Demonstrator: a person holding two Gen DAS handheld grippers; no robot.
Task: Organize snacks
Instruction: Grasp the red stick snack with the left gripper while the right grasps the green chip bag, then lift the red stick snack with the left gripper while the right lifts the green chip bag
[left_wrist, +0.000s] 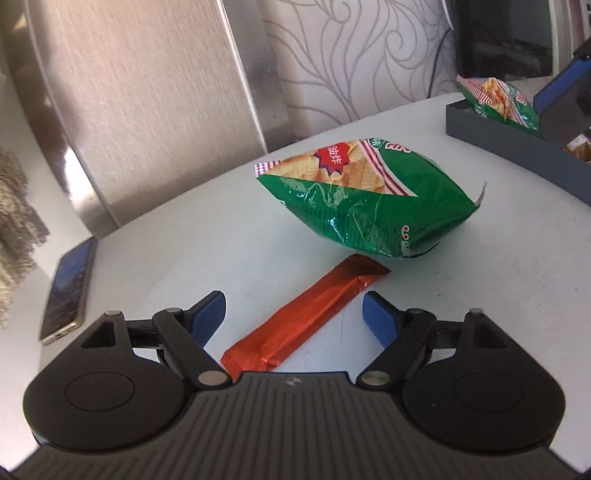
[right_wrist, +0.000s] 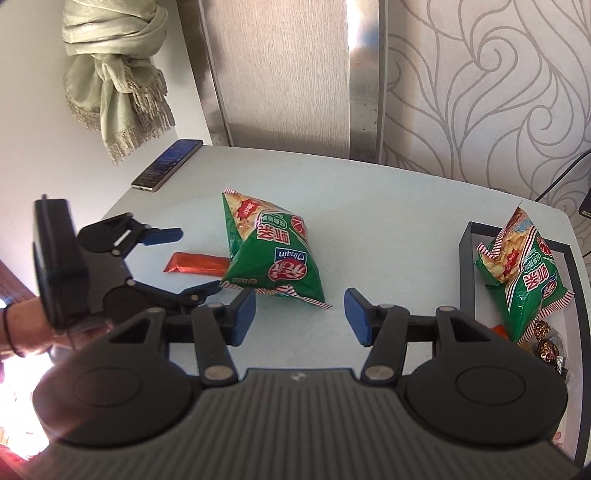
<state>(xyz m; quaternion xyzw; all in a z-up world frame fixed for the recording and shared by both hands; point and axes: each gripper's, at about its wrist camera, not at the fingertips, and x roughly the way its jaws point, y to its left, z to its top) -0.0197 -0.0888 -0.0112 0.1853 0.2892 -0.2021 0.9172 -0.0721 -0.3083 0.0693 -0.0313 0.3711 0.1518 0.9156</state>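
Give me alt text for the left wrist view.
The open left gripper straddles an orange-red foil snack bar on the white table, pads clear of it. Beyond it lies a green chip bag; a phone lies left.

Bright daylight throughout; blown-out glare at lower left of the right wrist view. Fisheye bending at edges; phone (left_wrist: 66, 291) slightly blurred.

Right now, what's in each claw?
Left gripper: open, empty, red bar lying between its fingers.
Right gripper: open, empty.
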